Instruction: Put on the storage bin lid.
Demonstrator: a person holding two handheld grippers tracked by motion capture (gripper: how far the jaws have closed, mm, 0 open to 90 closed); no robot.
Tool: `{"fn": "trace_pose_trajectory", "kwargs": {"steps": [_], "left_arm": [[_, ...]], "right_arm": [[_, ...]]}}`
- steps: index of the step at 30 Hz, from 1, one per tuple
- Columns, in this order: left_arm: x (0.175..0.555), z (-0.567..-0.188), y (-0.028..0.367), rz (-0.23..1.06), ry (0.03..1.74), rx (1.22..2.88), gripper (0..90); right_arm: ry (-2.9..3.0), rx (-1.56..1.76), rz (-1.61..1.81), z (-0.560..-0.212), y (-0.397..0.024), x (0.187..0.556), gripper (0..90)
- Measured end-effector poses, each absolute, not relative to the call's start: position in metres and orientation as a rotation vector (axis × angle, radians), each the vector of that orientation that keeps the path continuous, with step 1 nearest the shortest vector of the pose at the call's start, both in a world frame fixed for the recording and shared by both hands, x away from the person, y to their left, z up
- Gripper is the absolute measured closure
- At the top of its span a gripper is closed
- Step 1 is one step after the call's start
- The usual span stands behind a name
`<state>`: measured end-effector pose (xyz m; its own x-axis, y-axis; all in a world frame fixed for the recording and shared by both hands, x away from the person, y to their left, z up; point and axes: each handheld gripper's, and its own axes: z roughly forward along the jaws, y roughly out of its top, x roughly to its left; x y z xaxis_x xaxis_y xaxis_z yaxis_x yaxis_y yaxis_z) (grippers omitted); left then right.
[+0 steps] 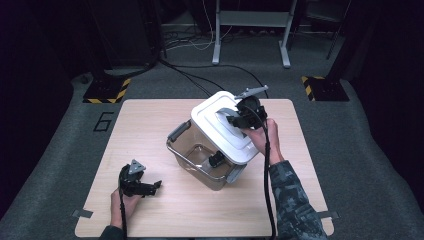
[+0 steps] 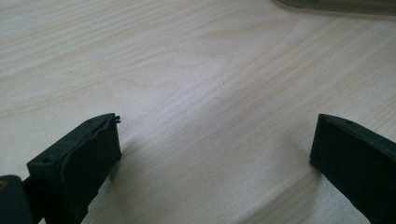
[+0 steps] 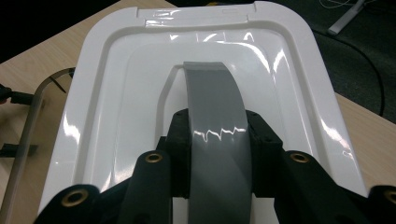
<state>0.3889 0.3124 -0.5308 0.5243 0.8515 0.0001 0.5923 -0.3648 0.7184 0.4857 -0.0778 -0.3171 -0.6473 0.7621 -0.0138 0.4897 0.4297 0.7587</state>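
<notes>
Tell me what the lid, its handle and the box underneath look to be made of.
Lid: glossy white plastic, judging by the sharp light streaks and moulded ridges. Handle: smooth grey plastic, also shiny, clamped in the right gripper. Box: clear, slightly smoky plastic; the table shows through its walls.

**Hidden and cut-off parts**

Right tool: fingertips covered by the grey handle they clamp; body cut by the bottom edge of the right gripper view. White lid: near edge cropped there; in the high view it covers part of the clear box opening. Small black item inside the box: too small to identify. Left tool: both jaws cut by the frame's bottom; box corner clipped at the top edge. Counter: near edge partly cut off
</notes>
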Motion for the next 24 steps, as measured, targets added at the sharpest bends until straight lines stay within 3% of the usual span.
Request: {"fn": "trace_pose_trajectory", "kwargs": {"steps": [24], "left_arm": [[0.389,-0.531,0.313,0.5,1.162,2.099,1.2]], "right_arm": [[2.459,0.98,1.062,-0.326,-0.028,0.478,66.8]]}}
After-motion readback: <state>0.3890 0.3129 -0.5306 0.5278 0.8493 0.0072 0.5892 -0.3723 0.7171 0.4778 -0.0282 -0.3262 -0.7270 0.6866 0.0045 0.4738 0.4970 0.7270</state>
